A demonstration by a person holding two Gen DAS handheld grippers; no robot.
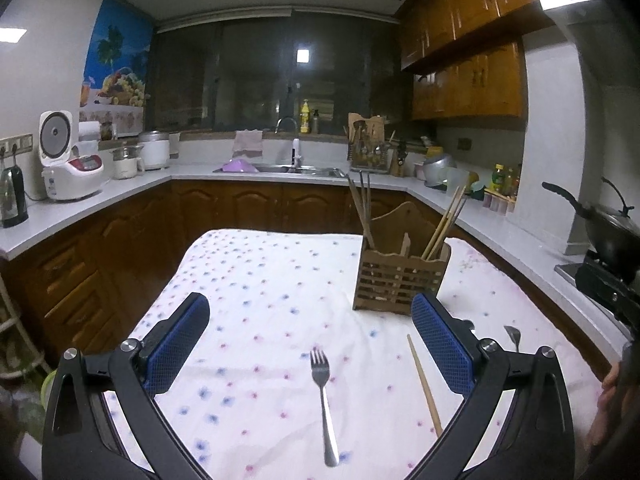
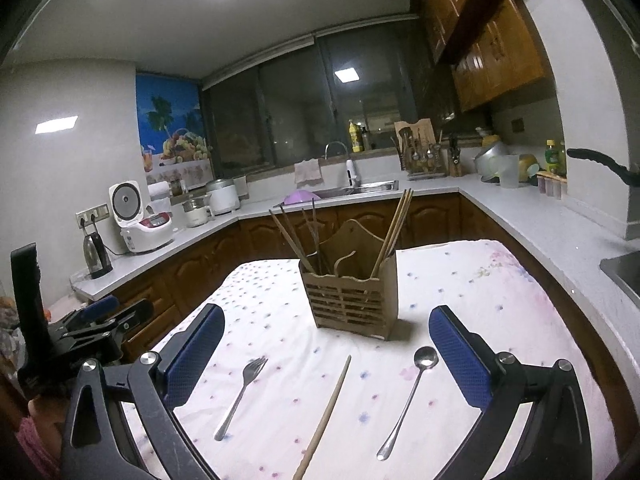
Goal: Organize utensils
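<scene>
A wooden slatted utensil holder (image 1: 400, 276) (image 2: 352, 300) stands on the flowered tablecloth, with dark chopsticks in its left slot and light ones in its right. On the cloth lie a steel fork (image 1: 323, 396) (image 2: 242, 392), a single light chopstick (image 1: 425, 386) (image 2: 324, 420) and a steel spoon (image 2: 408, 396), whose bowl alone shows in the left wrist view (image 1: 513, 335). My left gripper (image 1: 310, 336) hovers open above the fork. My right gripper (image 2: 326, 348) is open above the chopstick, between fork and spoon. Both hold nothing.
The table (image 1: 260, 280) sits in a U-shaped kitchen with white counters (image 1: 100, 200). A rice cooker (image 1: 72, 168), a kettle (image 1: 14, 196), a sink (image 1: 296, 168) and a wok (image 1: 612, 232) on the stove line them. The left gripper (image 2: 100, 320) shows at the right wrist view's left edge.
</scene>
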